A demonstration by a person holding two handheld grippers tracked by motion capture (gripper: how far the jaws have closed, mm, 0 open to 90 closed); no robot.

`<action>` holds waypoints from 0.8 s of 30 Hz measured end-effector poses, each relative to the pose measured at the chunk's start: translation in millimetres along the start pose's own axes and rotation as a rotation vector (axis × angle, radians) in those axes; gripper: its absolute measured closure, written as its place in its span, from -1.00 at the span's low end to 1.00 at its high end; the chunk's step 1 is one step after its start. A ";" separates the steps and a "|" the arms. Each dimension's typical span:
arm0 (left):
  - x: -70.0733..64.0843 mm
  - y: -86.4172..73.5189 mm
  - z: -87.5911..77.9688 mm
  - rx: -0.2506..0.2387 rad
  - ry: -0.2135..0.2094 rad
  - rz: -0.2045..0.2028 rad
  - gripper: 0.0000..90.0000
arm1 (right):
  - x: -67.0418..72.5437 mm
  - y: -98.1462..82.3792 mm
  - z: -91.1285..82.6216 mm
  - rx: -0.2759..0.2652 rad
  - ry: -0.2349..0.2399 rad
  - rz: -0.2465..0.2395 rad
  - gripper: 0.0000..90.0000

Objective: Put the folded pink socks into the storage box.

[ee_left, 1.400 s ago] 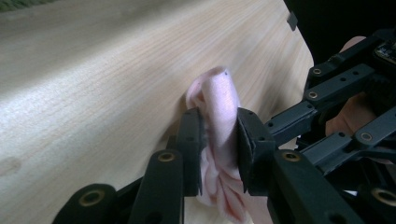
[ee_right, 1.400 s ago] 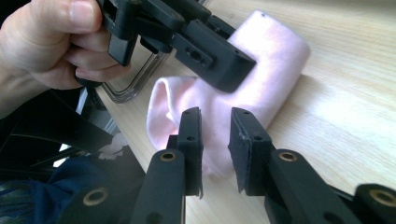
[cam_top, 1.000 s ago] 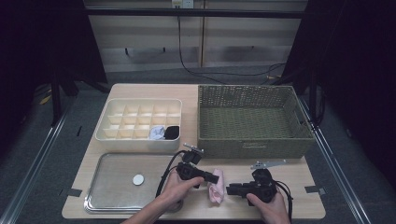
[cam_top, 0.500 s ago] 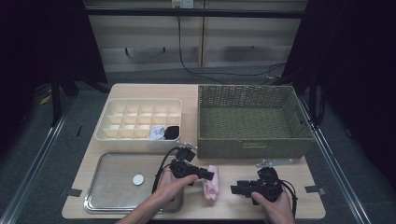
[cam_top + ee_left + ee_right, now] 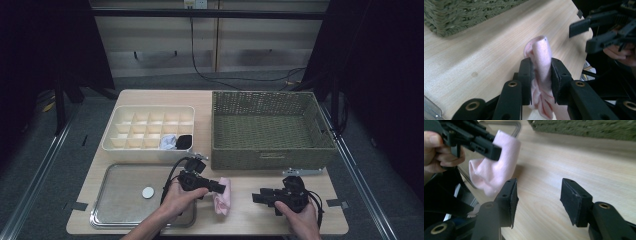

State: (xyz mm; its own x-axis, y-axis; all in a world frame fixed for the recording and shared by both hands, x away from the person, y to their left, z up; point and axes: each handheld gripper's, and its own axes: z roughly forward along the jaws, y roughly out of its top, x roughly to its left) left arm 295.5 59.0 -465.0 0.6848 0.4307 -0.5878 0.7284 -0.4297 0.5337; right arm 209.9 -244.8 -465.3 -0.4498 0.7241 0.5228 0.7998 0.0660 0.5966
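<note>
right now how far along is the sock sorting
Done: a white sock and a black sock already sit in two cells of the divided organizer. In hand: the left gripper is shut on a pink sock; the right gripper has just been opening, with nothing between its jaws. Left: the pink sock is not yet in a cell, and most cells look empty.

Two grippers: left gripper (image 5: 221, 186), right gripper (image 5: 256, 198).
One pink cloth (image 5: 222, 198), folded.
One woven basket (image 5: 270, 159).
One white divided organiser (image 5: 131, 148); two of its compartments filled, one with a white bundle (image 5: 168, 142), one with a black bundle (image 5: 184, 141).
One metal tray (image 5: 117, 216), with one small white disc (image 5: 148, 192) on it.
One counter (image 5: 250, 220).
</note>
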 end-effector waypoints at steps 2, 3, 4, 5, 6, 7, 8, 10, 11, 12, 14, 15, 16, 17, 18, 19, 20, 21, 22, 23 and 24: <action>-0.9 0.2 -3.1 -0.001 -0.001 0.005 0.62 | -0.3 0.5 -3.1 -0.017 -0.006 0.000 0.04; -1.3 0.4 -5.0 -0.003 0.003 0.008 0.62 | -0.5 0.6 -4.5 -0.021 -0.006 -0.004 0.04; -1.3 0.5 -7.0 -0.006 -0.001 0.006 0.62 | -0.7 0.3 -5.9 -0.026 -0.013 -0.005 0.04; -1.6 0.7 -8.9 -0.012 0.004 0.003 0.62 | -1.6 -0.2 -7.1 -0.029 -0.020 -0.004 0.03; -1.6 0.6 -11.0 -0.013 -0.001 0.000 0.62 | -2.6 -0.5 -8.0 -0.025 -0.027 -0.003 0.02; -1.7 0.2 -12.3 -0.018 0.000 -0.005 0.62 | -3.0 -1.0 -9.1 -0.026 -0.037 0.004 0.00; -1.6 -0.3 -13.9 -0.016 0.009 0.003 0.62 | -3.5 -1.4 -9.9 -0.032 -0.049 0.003 0.00; -1.8 -1.6 -15.2 -0.015 0.010 0.006 0.62 | -2.4 -2.0 -12.1 -0.036 -0.076 -0.006 -0.03; -1.6 -2.2 -15.4 -0.014 0.008 0.007 0.62 | -3.2 -1.8 -12.4 -0.038 -0.080 -0.010 -0.05; -1.6 -2.6 -15.5 -0.013 0.008 0.004 0.62 | -3.6 -1.5 -12.8 -0.039 -0.086 -0.004 -0.06; -1.4 -3.4 -16.7 -0.005 0.012 0.005 0.62 | -4.4 -0.7 -13.4 -0.047 -0.087 0.003 -0.09; -1.1 -3.8 -18.1 -0.008 0.009 0.003 0.62 | -4.3 -0.6 -13.8 -0.051 -0.091 0.007 -0.10; -0.6 -4.0 -20.1 -0.009 0.011 0.005 0.62 | -4.1 -0.7 -14.3 -0.052 -0.092 0.012 -0.10; -0.5 -4.1 -22.6 -0.015 0.011 0.004 0.62 | -4.0 -1.0 -14.6 -0.053 -0.088 0.015 -0.11; 0.1 -3.9 -25.6 -0.019 0.010 0.006 0.62 | -3.9 -1.2 -15.0 -0.056 -0.088 0.015 -0.11; 0.6 -4.1 -28.5 -0.026 0.008 -0.003 0.62 | -4.2 -1.3 -15.3 -0.058 -0.088 0.014 -0.11; 1.5 -3.9 -31.7 -0.026 0.009 -0.005 0.62 | -4.7 -1.4 -15.9 -0.059 -0.091 0.015 -0.12; 2.7 -3.8 -34.5 -0.029 0.013 -0.005 0.62 | -5.0 -1.5 -16.3 -0.061 -0.091 0.014 -0.12; 4.4 -4.0 -37.9 -0.034 0.008 -0.004 0.62 | -5.1 -1.6 -16.8 -0.059 -0.088 0.016 -0.12; 4.8 -4.5 -40.5 -0.039 0.009 -0.009 0.62 | -5.1 -1.5 -17.3 -0.058 -0.090 0.016 -0.13; 6.1 -4.8 -43.0 -0.038 0.017 -0.002 0.62 | -5.2 -1.4 -17.6 -0.058 -0.091 0.015 -0.14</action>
State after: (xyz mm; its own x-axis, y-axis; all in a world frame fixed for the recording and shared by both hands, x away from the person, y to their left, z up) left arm 297.1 97.8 -445.0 0.6832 0.4452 -0.5789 0.7301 -0.3985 0.5552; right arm 204.1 -260.8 -458.1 -0.3979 0.7844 0.4758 0.7805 0.0169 0.6250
